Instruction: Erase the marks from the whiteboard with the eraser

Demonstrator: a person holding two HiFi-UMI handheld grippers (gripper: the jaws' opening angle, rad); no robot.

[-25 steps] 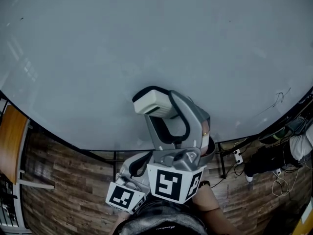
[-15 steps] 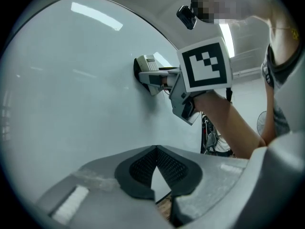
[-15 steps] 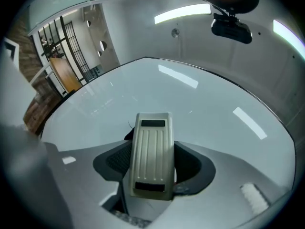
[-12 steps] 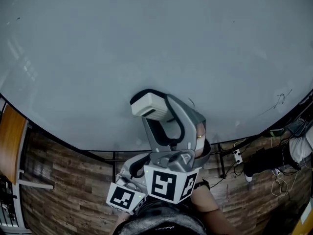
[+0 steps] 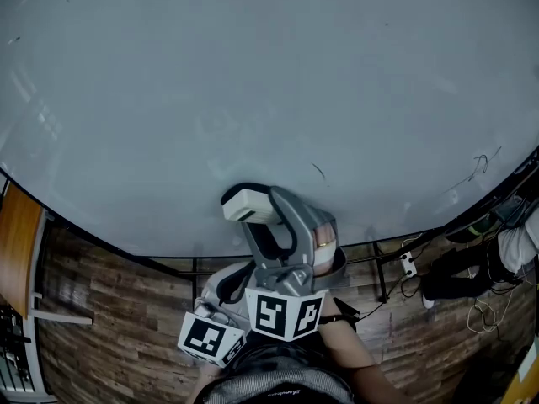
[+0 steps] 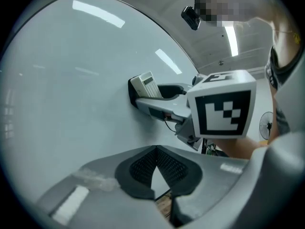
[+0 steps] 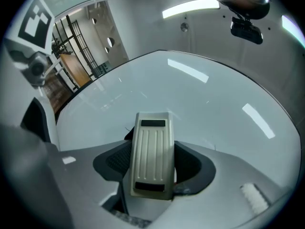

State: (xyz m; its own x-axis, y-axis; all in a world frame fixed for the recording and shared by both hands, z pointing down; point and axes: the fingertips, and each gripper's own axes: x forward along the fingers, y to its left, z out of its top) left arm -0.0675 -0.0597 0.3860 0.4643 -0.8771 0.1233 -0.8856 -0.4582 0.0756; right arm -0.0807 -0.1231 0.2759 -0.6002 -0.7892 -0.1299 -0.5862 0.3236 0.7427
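A large whiteboard (image 5: 253,82) fills most of the head view. My right gripper (image 5: 257,213) is shut on a cream eraser (image 5: 247,204), whose dark felt face presses against the board near its lower edge. The eraser (image 7: 151,151) sits between the jaws in the right gripper view and shows as the eraser (image 6: 144,86) on the board in the left gripper view. A short dark mark (image 5: 318,172) lies just right of it. A scribble (image 5: 480,165) remains at the far right. My left gripper (image 6: 155,162) is shut on nothing, held low at my body (image 5: 221,305).
A board stand bar (image 5: 198,276) and wooden floor (image 5: 109,310) lie below the board. A wooden desk edge (image 5: 17,234) is at the left. Cables and a power strip (image 5: 410,269) lie on the floor at the right.
My right gripper has slid the eraser down and slightly left along the board. A short dark mark beside it is now uncovered. The left gripper stayed put.
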